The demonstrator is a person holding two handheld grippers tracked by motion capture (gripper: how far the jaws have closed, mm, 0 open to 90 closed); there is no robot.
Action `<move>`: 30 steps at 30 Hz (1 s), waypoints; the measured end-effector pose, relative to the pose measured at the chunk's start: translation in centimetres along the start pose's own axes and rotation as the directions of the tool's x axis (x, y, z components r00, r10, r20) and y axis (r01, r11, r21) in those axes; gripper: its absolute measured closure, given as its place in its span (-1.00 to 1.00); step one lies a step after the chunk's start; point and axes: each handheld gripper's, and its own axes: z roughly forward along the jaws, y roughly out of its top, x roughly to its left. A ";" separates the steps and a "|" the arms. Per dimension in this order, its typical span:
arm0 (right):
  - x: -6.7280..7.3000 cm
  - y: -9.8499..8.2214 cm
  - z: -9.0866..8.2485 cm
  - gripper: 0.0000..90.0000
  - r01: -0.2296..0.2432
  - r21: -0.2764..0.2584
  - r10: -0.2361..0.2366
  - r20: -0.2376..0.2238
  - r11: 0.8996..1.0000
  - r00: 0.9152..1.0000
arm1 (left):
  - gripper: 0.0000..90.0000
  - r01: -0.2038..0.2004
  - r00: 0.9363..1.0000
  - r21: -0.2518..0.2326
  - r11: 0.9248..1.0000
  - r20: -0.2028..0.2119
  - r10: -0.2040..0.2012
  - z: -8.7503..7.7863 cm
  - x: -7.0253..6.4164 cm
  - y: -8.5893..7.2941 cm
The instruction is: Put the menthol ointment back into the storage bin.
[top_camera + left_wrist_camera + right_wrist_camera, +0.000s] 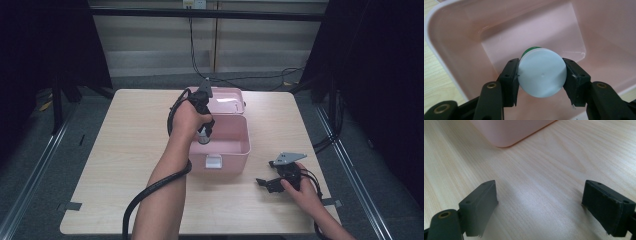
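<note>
Inside the open pink box (474,30), near its far left corner: a small bottle (541,72) with a white cap and a green band, clamped from both sides by the left gripper (541,75), pointing down from above. In the high view, bottle (203,136) just over the box floor, lid (224,100) tipped back on the far side, white latch (213,161) on the near wall. Right of the box, resting on the table (125,150): right gripper (265,182), jaws spread wide with nothing between, only bare wood grain under them. Pale wooden tabletop, square, on grey floor. Black curtains left and right, light panelled wall at the far end, cables trailing along its base.
</note>
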 end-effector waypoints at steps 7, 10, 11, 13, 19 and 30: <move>0.0 0.0 0.0 -0.73 -0.002 -0.001 0.002 0.001 1.000 1.000 | 0.12 0.038 0.999 -0.008 0.999 -0.003 -0.038 1.4 0.3 0.3; 0.0 0.0 0.0 -0.73 0.000 -0.003 0.000 0.000 1.000 1.000 | 0.12 0.040 0.999 -0.012 0.999 -0.007 -0.040 1.8 0.5 0.4; 0.0 0.0 0.0 -0.73 0.000 -0.003 0.000 0.000 1.000 1.000 | 0.12 0.040 0.999 -0.016 0.999 -0.010 -0.040 2.0 0.5 0.5; 0.0 0.0 0.0 -0.73 0.000 -0.003 0.000 0.000 1.000 1.000 | 0.12 0.039 0.999 -0.017 0.999 -0.010 -0.040 2.3 0.6 0.5; 0.0 0.0 0.0 -0.73 0.001 -0.003 -0.001 0.000 1.000 1.000 | 0.12 0.057 0.998 -0.028 0.998 -0.012 -0.058 3.3 0.8 0.7; 0.0 0.0 0.0 -0.73 0.001 -0.003 -0.001 0.001 1.000 1.000 | 0.12 0.076 0.997 -0.060 0.995 -0.018 -0.077 4.7 1.3 0.8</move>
